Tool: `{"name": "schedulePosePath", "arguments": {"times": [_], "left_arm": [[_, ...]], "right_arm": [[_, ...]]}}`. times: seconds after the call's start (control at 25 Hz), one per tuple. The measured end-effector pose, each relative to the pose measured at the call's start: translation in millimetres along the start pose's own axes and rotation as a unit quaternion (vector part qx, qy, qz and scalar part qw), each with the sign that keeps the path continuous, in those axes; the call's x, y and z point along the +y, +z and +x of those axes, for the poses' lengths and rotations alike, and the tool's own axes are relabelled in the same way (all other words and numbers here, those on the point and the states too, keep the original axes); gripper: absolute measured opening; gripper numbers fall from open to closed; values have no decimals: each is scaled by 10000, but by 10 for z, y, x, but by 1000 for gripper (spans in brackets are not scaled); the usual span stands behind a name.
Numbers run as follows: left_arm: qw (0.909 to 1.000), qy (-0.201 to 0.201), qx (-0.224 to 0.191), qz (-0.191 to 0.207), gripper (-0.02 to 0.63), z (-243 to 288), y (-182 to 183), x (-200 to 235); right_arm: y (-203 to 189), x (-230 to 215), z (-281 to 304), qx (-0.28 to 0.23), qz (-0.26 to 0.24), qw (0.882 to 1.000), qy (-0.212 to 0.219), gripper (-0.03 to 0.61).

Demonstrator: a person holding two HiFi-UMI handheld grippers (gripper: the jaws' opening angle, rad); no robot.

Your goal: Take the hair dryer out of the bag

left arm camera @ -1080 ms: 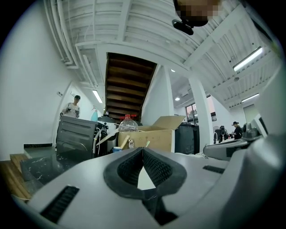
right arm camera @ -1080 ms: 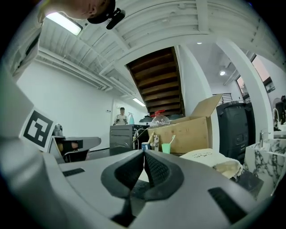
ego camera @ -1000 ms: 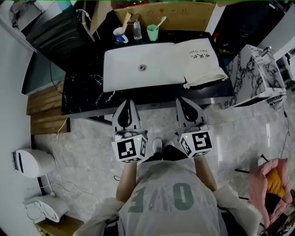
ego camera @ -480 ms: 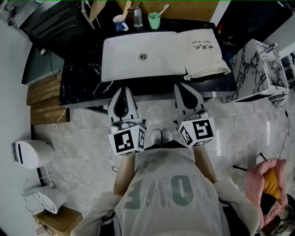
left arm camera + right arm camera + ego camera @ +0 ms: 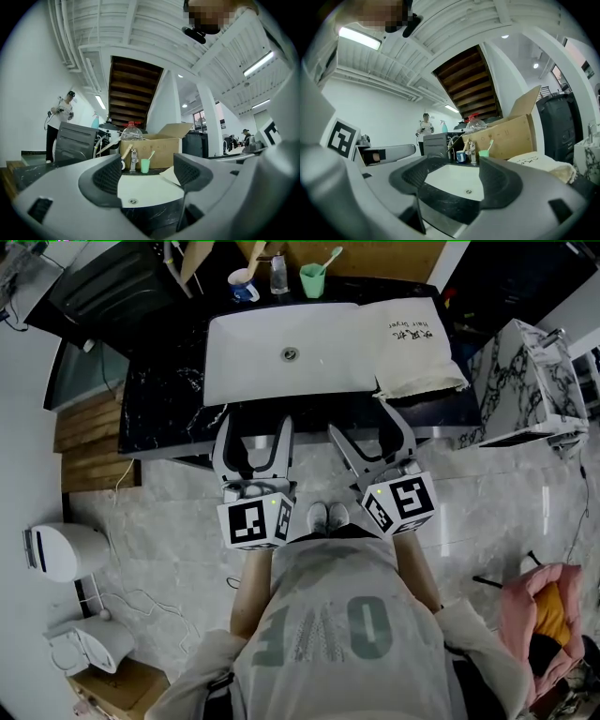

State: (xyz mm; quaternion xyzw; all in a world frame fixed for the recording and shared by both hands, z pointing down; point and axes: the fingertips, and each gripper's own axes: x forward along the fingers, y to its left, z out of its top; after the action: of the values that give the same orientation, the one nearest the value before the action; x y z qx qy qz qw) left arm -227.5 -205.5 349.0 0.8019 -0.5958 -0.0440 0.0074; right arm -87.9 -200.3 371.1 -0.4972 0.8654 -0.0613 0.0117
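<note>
Nothing of the task looks done yet. The left claw (image 5: 255, 432) hangs just short of the counter (image 5: 164, 399). Its jaws have just been opening and stand wide, with nothing between them. The right claw (image 5: 364, 432) is the same, wide and empty. The cream bag (image 5: 412, 348) lies on the counter's right, overlapping the white sink (image 5: 272, 371). The hair dryer is unseen, presumably still inside. Reaching, opening and pulling all remain. A mug (image 5: 242, 284), a green cup (image 5: 311, 282) and a cardboard box (image 5: 375, 259) stand behind, clear of the path.
</note>
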Motion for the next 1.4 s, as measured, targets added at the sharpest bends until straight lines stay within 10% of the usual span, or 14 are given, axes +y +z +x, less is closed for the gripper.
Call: {"name": "schedulePosePath", "arguments": {"times": [0.6, 1.4], "left_arm": [[9976, -471, 179, -473, 319, 65, -246, -256], [9946, -979, 197, -286, 319, 753, -249, -1997]], "right_arm": [[-132, 7, -85, 95, -458, 9987, -207, 325], [54, -1929, -1274, 172, -579, 9883, -1398, 324]]}}
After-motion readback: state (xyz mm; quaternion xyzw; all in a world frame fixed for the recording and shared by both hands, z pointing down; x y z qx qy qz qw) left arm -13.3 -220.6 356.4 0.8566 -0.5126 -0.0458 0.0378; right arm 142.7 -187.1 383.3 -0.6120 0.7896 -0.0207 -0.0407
